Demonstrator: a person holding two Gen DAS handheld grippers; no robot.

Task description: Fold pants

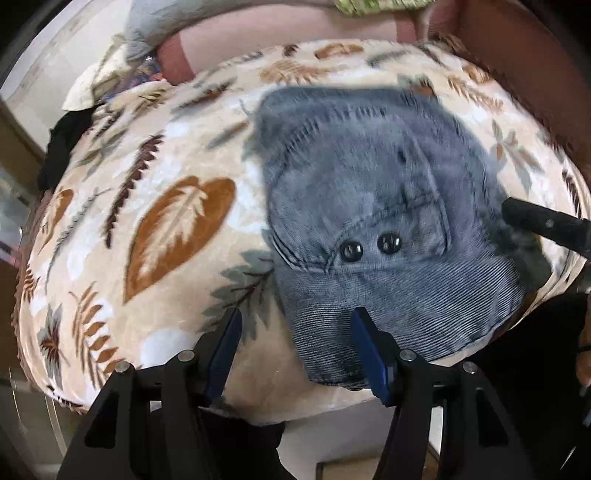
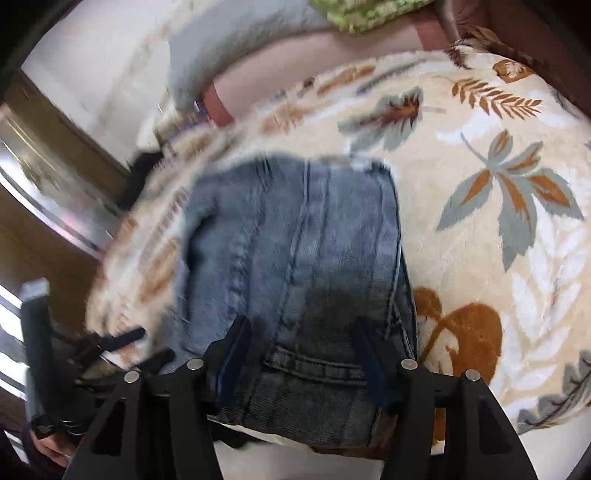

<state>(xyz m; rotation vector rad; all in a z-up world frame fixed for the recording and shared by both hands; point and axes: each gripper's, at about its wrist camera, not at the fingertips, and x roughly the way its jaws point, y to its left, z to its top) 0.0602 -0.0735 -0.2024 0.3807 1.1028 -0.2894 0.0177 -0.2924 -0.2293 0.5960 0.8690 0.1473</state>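
So both sets of jaws were standing apart with nothing pinched in them. On the left gripper (image 1: 295, 325), the blue pad at 3 o'clock sat over the near corner of the folded pants (image 1: 384, 229), while the other pad hung over the blanket (image 1: 155, 229) instead, so the denim's edge ran between them without either pad pressing on it. The right gripper (image 2: 301, 338) was the same deal: jaws spread, hovering over the near end of the pants (image 2: 291, 236), fabric showing in the gap but not squeezed.

The pants were a compact blue-grey denim bundle lying flat on the leaf-print blanket, up at 12 to 1 o'clock from the left jaws. Two dark buttons (image 1: 369, 247) sat side by side by a pocket flap near the bundle's middle. In the left wrist view, one black finger of the right gripper (image 1: 543, 221) poked in at 3 o'clock, over the bundle's far side.

Further out at 12 o'clock there was a grey pillow (image 2: 236, 40) and something green (image 2: 365, 14), blurry.
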